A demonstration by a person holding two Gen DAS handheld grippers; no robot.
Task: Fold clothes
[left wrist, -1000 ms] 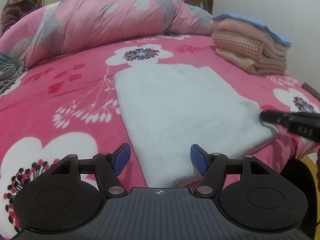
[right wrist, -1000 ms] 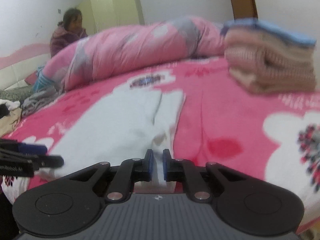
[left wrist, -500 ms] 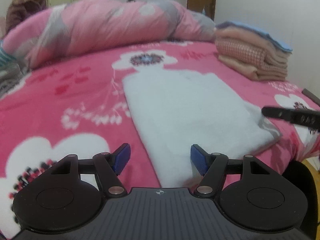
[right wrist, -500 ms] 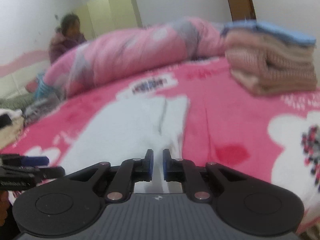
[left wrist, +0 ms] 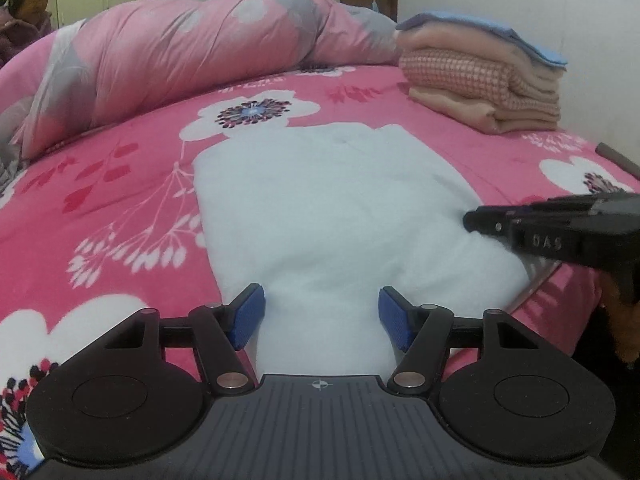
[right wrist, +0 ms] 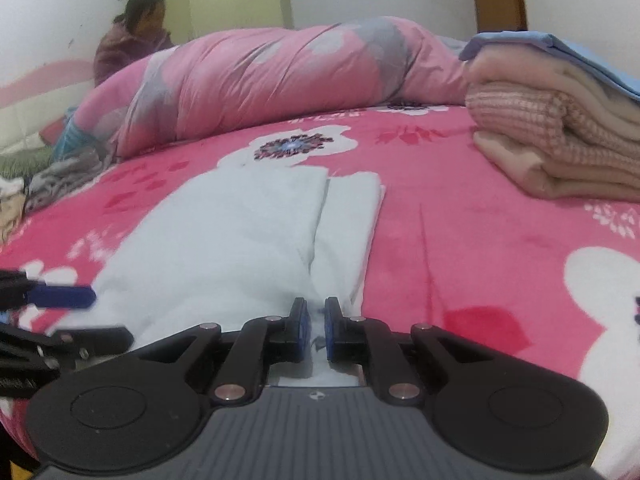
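A white garment [left wrist: 332,208] lies folded lengthwise on the pink floral bedspread [left wrist: 120,184], its near end at the bed's front edge. My left gripper [left wrist: 322,316] hovers at that near end, its jaws wide and closing, with cloth between the blue pads but not pressed. In the right wrist view the same garment [right wrist: 240,232] shows a seam-like fold line, and my right gripper [right wrist: 316,326] is shut on its near right edge. The right gripper [left wrist: 476,220] enters the left view from the right; the left gripper [right wrist: 108,316] shows at the right view's left edge.
A stack of folded beige and pink clothes [left wrist: 484,84] topped by a blue piece sits at the back right. A rolled pink quilt [left wrist: 192,52] runs across the back of the bed. A person [right wrist: 132,36] sits far left, near loose clothes [right wrist: 60,176].
Both grippers have come lower and closer to the garment's near end. In the left view the right gripper has reached further in over the cloth. The right stays shut on the garment.
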